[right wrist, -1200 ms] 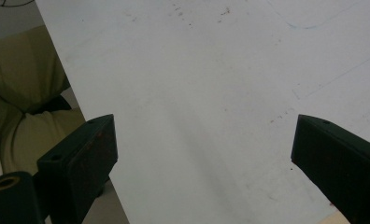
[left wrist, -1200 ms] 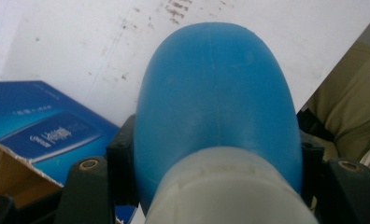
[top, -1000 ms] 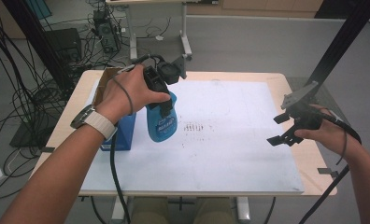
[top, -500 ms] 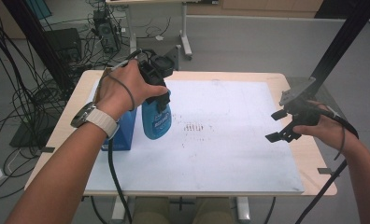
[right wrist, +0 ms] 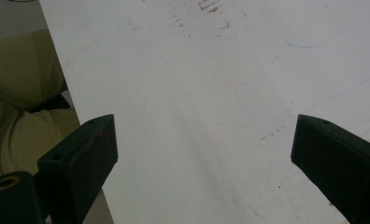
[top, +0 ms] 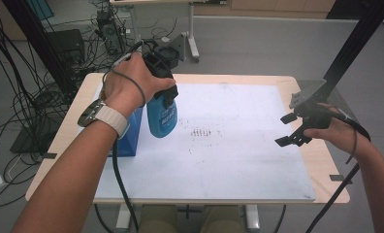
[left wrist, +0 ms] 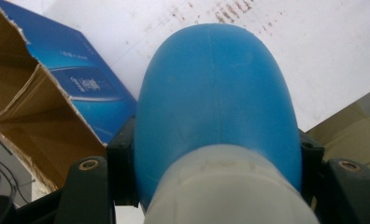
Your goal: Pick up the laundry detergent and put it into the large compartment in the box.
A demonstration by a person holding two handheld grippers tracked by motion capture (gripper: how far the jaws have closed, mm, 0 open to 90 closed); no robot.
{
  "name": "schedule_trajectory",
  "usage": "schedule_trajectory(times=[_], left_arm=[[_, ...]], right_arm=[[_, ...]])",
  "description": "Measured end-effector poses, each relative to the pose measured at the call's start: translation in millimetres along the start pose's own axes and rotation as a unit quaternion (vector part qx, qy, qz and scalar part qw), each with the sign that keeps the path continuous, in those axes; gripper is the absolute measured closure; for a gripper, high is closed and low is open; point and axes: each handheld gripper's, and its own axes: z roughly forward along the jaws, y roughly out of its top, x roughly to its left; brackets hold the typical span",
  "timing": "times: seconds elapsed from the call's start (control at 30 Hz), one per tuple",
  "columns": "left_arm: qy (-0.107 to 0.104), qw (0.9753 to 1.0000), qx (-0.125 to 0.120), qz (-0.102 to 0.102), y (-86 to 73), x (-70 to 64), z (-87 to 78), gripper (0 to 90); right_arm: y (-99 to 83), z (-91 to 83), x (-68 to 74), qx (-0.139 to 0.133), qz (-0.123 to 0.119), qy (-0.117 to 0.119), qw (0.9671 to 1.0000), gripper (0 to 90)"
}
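A blue bottle [top: 161, 118] with a pale neck hangs just right of an open blue carton [top: 130, 131] at the table's left side. My left gripper [top: 162, 82] is shut on its upper part. In the left gripper view the blue bottle [left wrist: 216, 93] bulges between the two black jaws, with the carton [left wrist: 38, 116] open at the left, its brown inside showing. Over the table's right edge my right gripper [top: 293, 130] is open with nothing in it; in the right gripper view its jaws stand wide apart over the white sheet [right wrist: 211, 116].
A white sheet [top: 238, 160] with a patch of dark marks [top: 202, 132] covers most of the wooden table [top: 333, 182]. Cables and equipment lie on the floor at the back left. A black frame post [top: 355, 43] rises at the right.
My left gripper has carried the bottle slightly left and back, closer to the carton. My right gripper has drifted a little up and left.
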Motion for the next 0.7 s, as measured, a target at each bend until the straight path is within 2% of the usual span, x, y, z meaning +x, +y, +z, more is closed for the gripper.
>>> schedule_trajectory(times=[0.13, 0.2, 0.7], left_arm=[[0.006, 1.0, -0.002, -0.006, 1.0, 1.9, -6.3, 37.9], [0.006, 0.9998, -0.003, -0.019, 0.8, 3.4, -8.5, 37.9], [0.012, 0.9976, -0.003, -0.069, 0.5, 18.2, -21.1, 37.9]], right_arm=[[1.7, -2.0, -0.1, 0.001, -0.002, -0.001, 1.0, 7.3], [2.2, -2.6, -0.5, 0.0, -0.004, -0.001, 1.0, 7.3], [5.4, -1.0, -2.0, 0.003, -0.007, 0.002, 1.0, 7.3]])
